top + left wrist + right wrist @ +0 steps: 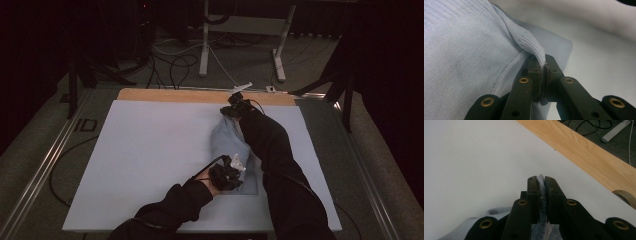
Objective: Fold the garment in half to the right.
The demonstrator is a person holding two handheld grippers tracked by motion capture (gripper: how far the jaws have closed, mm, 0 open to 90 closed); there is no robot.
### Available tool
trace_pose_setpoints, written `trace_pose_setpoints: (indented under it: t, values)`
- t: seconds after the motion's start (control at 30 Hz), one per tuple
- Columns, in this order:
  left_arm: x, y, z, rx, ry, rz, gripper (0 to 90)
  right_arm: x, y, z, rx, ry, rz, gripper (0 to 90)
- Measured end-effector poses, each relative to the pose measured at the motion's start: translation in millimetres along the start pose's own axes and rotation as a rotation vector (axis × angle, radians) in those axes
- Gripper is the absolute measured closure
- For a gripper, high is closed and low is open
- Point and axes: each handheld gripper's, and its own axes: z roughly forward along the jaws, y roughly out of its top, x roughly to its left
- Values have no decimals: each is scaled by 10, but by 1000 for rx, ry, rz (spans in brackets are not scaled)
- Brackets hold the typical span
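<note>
High view puts the pale blue garment (231, 145) right of centre on the white table (150, 150), my left gripper (231, 172) and right gripper (236, 109) each clamped on an edge, so folding looks midway, I judge.

pale blue knit garment (227, 142) | folded, rumpled | on white table cover (150, 150)

A lab: dark curtains (385, 50), floor cables (175, 62), white-covered table (150, 150).

Right sleeve (270, 145) hides the garment's (225, 137) right side.
</note>
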Motion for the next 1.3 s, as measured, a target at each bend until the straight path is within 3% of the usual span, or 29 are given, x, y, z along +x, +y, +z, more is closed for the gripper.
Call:
trace_pose_setpoints:
  t: [0.13, 0.23, 0.27, 0.3, 0.33, 0.4, 0.43, 0.47, 0.53, 0.57, 0.6, 0.97, 1.03, 1.13, 1.3]
  values:
    - [-5, 32, 35, -7, -4, -5, 866, -32, -20, -9, -10, -6, -2, 812]
    - [-2, 31, 54, -3, -12, -5, 865, -50, -40, -34, -28, -11, 17, 694]
    - [-2, 31, 54, -3, -12, -5, 864, -50, -40, -34, -28, -11, 17, 694]
    - [1, 27, 55, -4, -20, -3, 863, -59, -54, -39, -24, -9, 20, 508]
    - [1, 27, 55, -4, -20, -3, 862, -59, -54, -39, -24, -9, 20, 508]
    - [3, 27, 55, -3, -27, -8, 860, -68, -64, -51, -22, -1, 36, 413]
    - [-1, 30, 54, -5, -26, -8, 855, -71, -69, -70, -25, -6, 43, 319]
    - [-5, 34, 53, -7, -30, -7, 855, -71, -69, -70, -25, -6, 43, 319]
    - [-21, 47, 66, -9, -38, -11, 848, -99, -72, -108, -31, 0, 62, 202]
    - [-21, 47, 66, -9, -38, -11, 844, -99, -72, -108, -31, 0, 62, 202]
    - [-32, 55, 76, -3, -38, -3, 843, -126, -78, -142, -43, 30, 78, 132]
    - [-111, 84, 79, -16, -90, 12, 667, -171, -196, -312, -5, 10, 112, 98]
    - [-128, 79, 45, -25, -89, 21, 643, -173, -210, -330, -5, 15, 110, 98]
    - [-146, 58, -47, -46, -91, 42, 504, -158, -262, -412, -11, 23, 110, 98]
    - [-140, 43, -145, -67, -85, 48, 450, -146, -302, -471, -18, 35, 120, 98]
